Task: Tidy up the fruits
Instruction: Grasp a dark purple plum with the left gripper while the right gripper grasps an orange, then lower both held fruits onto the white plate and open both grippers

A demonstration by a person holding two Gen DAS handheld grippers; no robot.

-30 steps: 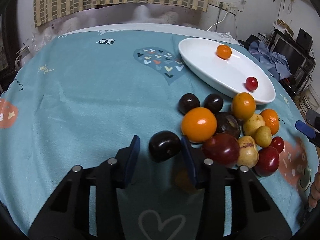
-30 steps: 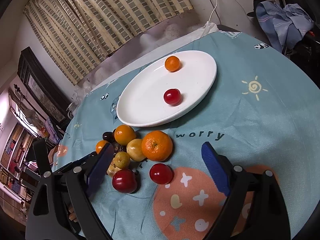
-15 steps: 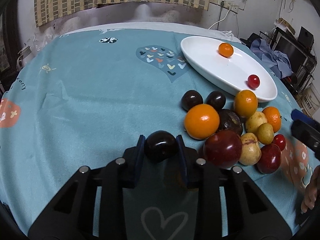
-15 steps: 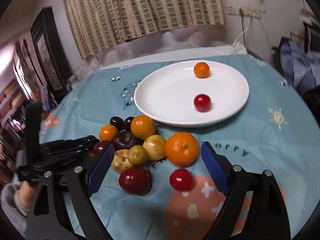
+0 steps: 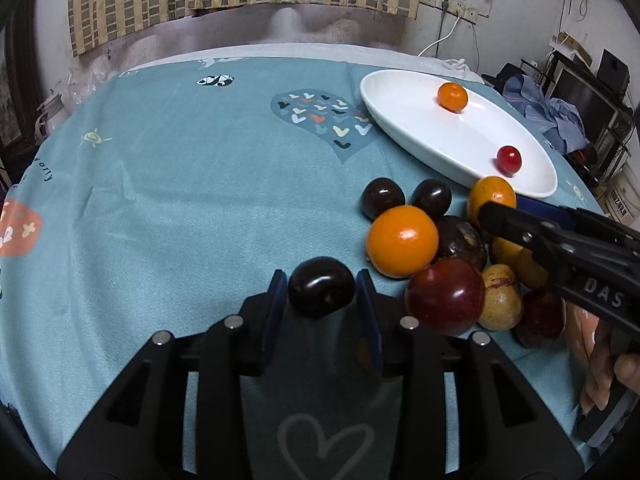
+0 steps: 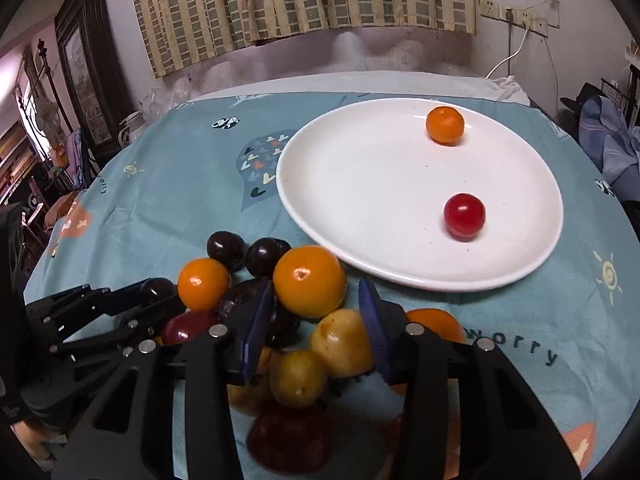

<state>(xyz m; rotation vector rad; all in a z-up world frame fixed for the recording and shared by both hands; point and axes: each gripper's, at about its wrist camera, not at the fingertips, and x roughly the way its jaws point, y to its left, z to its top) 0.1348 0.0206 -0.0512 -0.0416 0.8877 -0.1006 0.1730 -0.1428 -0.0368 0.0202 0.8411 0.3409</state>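
Observation:
My left gripper [image 5: 322,292] is shut on a dark plum [image 5: 321,287] just above the teal cloth. Right of it lies a pile of fruit: a large orange [image 5: 402,241], a red plum [image 5: 445,295], two more dark plums [image 5: 383,197] and yellow fruits. My right gripper [image 6: 316,304] is open over the pile, its blue pads either side of an orange [image 6: 309,287] without clear contact. A white plate [image 6: 360,208] holds a small orange [image 6: 445,125] and a red cherry tomato [image 6: 464,216]. The right gripper also shows in the left wrist view [image 5: 516,214].
The round table's teal cloth [image 5: 180,184] is bare to the left of the pile. A curtain and wall sockets are behind the table. Blue clothes [image 5: 548,112] and a cabinet stand off its right side. A hand [image 5: 608,372] holds the right gripper.
My left gripper closed on the dark plum. My right gripper swung left and down over the fruit pile and narrowed around the orange.

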